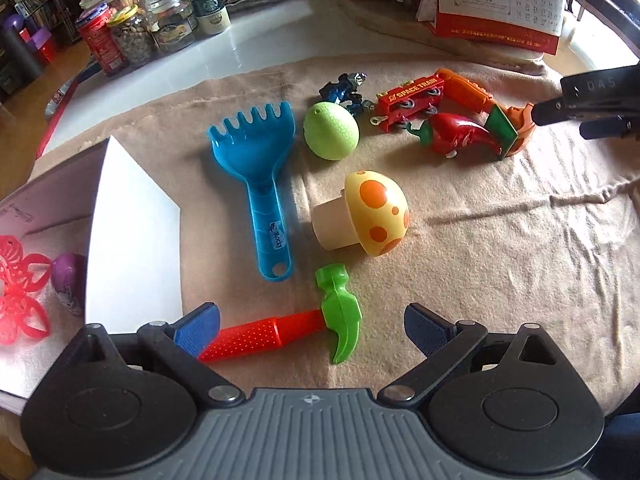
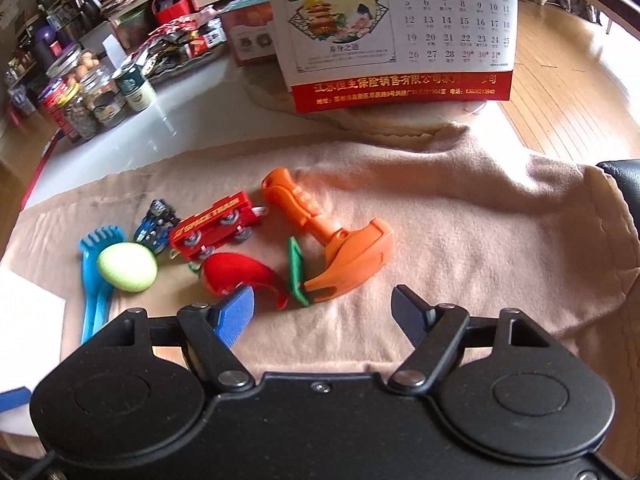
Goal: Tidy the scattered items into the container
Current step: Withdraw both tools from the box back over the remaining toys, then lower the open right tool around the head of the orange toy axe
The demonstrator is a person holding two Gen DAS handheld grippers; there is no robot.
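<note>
Toys lie scattered on a beige cloth [image 1: 500, 240]. My left gripper [image 1: 312, 326] is open low over a toy hammer [image 1: 280, 334] with a red handle and green head, which lies between its fingers untouched. Beyond are a blue rake [image 1: 256, 184], a spotted mushroom [image 1: 368, 214] and a green egg [image 1: 330, 132]. The white box [image 1: 132, 232] at left holds a red lattice toy [image 1: 20, 288] and a purple piece [image 1: 70, 280]. My right gripper [image 2: 322, 306] is open just before a red chili [image 2: 244, 274], a green card [image 2: 298, 272] and an orange tool [image 2: 340, 248].
A red train [image 2: 216, 230] and a blue toy car [image 2: 154, 224] lie behind the chili. Jars and cans [image 1: 152, 32] stand at the back left on the white tabletop. A desk calendar [image 2: 400, 32] stands at the back. The cloth's right half is bare.
</note>
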